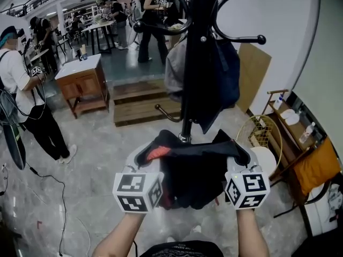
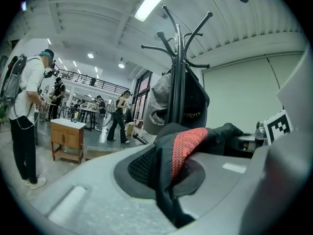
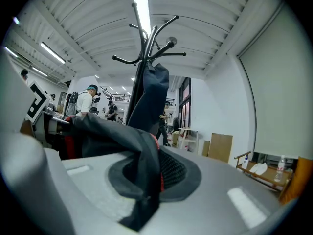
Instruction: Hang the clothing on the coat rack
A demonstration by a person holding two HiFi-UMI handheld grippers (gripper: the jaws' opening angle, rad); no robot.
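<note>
Black garment (image 1: 195, 170) with a red mesh lining, held up in the air and stretched between the 2 grippers, just in front of the coat rack's (image 1: 192, 52) pole and below its hooks, on none of them. Pinched at its left end by the left gripper (image 1: 146, 155), jaws closed on a fold where the red mesh shows (image 2: 188, 143), cloth trailing down between the pads of the left gripper (image 2: 166, 182). Pinched at its right end by the right gripper (image 1: 239, 158), jaws likewise clamped on a bunched black fold (image 3: 115, 131) with a thin red edge, seen from the right gripper (image 3: 146, 180) itself. Beyond the garment, the coat rack's black pole and curved hooks (image 2: 178, 53) (image 3: 145, 38), already carrying a dark jacket (image 1: 221, 74) and a grey garment (image 1: 174, 68) on the side next to it. Further out on the pale marble floor (image 1: 91, 159): a low wooden step (image 1: 140, 105) behind the rack, a wooden cabinet (image 1: 83, 84) with a white top to the left, a person in a white shirt (image 1: 19, 84) at the left edge, a cardboard panel (image 1: 253, 74) against the right wall, an orange cushion (image 1: 316, 165) near the right edge.
</note>
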